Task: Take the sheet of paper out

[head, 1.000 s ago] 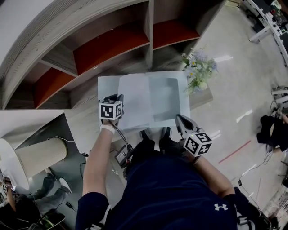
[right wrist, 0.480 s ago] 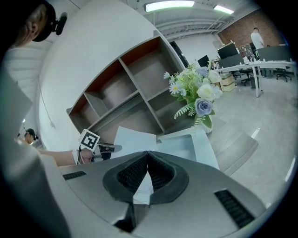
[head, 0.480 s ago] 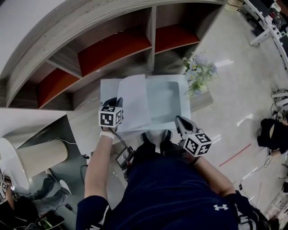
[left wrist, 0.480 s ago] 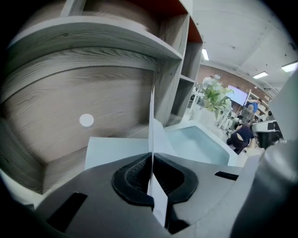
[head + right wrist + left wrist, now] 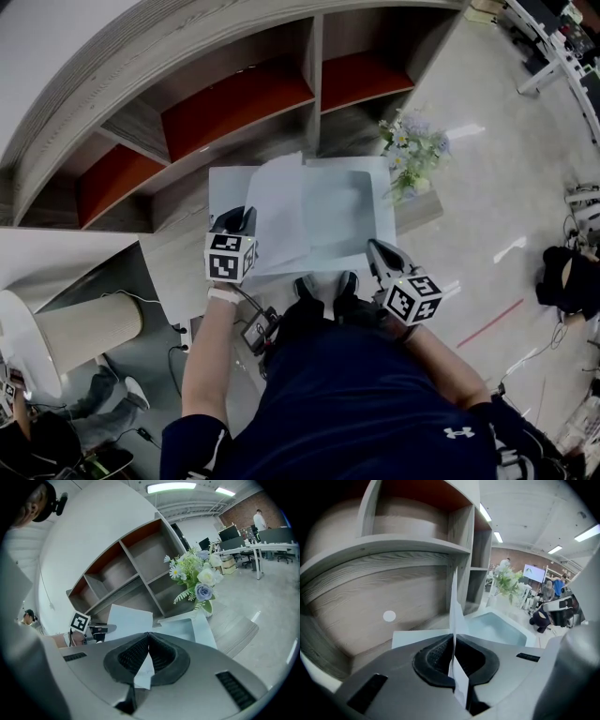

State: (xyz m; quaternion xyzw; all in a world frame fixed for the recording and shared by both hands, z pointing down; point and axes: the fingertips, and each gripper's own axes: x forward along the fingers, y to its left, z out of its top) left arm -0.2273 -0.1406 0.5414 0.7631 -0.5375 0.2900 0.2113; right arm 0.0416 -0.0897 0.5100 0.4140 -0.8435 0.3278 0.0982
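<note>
Finding: my left gripper (image 5: pixel 239 217) is fully closed on the near left edge of the sheet of paper (image 5: pixel 277 217). The left gripper view shows the sheet edge-on, pinched between the ribbed black pads (image 5: pixel 436 656). From that grip the sheet runs away to the far side and slightly right. Its long axis lies near to far, and its right part hangs over the pale blue-grey tray (image 5: pixel 382 202). It appears raised and tilted, not flat. The left gripper is therefore the working one. The right gripper (image 5: pixel 377 251) sits at the tray's near right corner, apart from the sheet, with its jaws together. A small white slip (image 5: pixel 143 670) shows behind its pads, and I cannot identify it. Materials: the sheet is thin, white and limp, and will likely flex. The tray looks smooth and rigid, with a shallow rectangular well. Beyond stands a grey wood-grain shelf unit (image 5: pixel 234 56).
</note>
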